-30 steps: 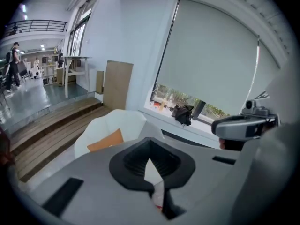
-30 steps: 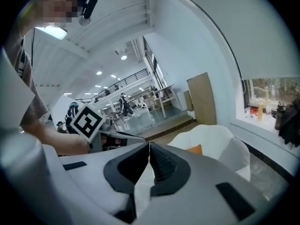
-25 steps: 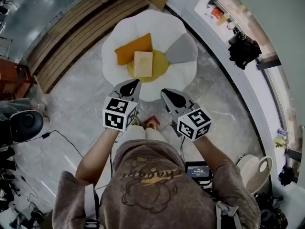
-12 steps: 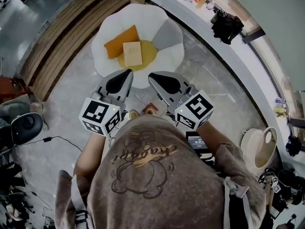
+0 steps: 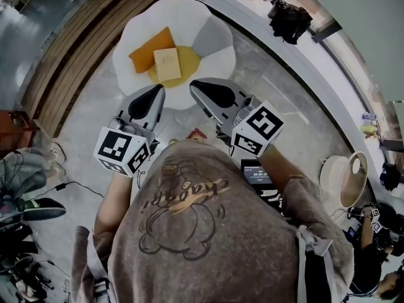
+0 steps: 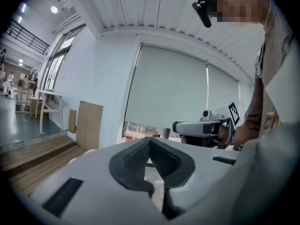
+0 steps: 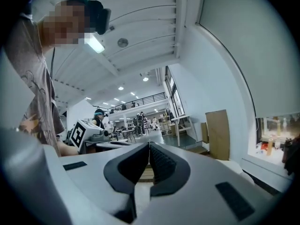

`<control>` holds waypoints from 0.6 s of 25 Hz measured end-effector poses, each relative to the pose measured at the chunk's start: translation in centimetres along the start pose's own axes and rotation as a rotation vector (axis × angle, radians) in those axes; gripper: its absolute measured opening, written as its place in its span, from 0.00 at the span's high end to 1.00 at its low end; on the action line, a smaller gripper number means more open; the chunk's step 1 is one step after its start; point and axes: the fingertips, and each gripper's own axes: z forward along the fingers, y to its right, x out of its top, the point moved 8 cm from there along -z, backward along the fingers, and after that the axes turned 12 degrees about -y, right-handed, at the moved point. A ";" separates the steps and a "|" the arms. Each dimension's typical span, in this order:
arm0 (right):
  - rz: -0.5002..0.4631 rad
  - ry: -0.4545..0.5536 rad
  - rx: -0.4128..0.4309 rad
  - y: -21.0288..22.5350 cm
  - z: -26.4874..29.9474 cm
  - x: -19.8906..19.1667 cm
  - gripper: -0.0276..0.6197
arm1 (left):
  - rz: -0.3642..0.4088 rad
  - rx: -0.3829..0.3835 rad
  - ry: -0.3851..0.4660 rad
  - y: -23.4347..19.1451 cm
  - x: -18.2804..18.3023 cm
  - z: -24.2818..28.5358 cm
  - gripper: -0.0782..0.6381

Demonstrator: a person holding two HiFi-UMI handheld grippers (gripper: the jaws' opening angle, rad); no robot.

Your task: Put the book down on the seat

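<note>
**First onlooker:** Head view looks straight down over the person's shoulders. Where has the book (image 5: 167, 64) ended up?

**Second onlooker:** Flat on the seat (image 5: 221, 65), that white petal-shaped one. It lies on the yellow centre (image 5: 188, 60), with its far-left edge against the orange cushion (image 5: 146, 50). A grey cushion (image 5: 213, 40) sits on the seat's right side, apart from the book.

**First onlooker:** And the two tools?

**Second onlooker:** Both are held out in front of the person's chest, tips pointing toward the seat's near rim. Neither touches the book, which lies well beyond them. The left gripper (image 5: 156, 91) has its jaws pressed together. In the left gripper view the ribbed pads meet in one line with nothing caught between them.

**First onlooker:** Same for the right gripper (image 5: 197, 84)?

**Second onlooker:** Same. Its jaws are closed flush and empty in the right gripper view. Their marker cubes (image 5: 121, 151) sit back near the person's hands.

**First onlooker:** Anything else round about?

**Second onlooker:** Grey marbled floor (image 5: 95, 106) under the seat, wooden steps (image 5: 69, 36) off to the left, and a brown board (image 6: 89, 125) leaning against the wall beyond.
</note>
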 end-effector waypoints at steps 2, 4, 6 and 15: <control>0.001 0.002 0.000 -0.3 -0.1 -0.1 0.93 | 0.005 -0.005 -0.002 0.3 -0.2 -0.2 0.88; -0.001 -0.001 0.001 -0.4 -0.1 -0.2 0.93 | 0.006 -0.010 -0.004 0.4 -0.4 -0.3 0.88; -0.004 -0.007 0.002 -0.5 -0.1 -0.3 0.93 | 0.003 -0.012 -0.005 0.4 -0.7 -0.3 0.88; -0.008 -0.014 0.005 -0.7 0.2 -0.5 0.93 | 0.006 -0.016 -0.005 0.6 -1.0 -0.4 0.88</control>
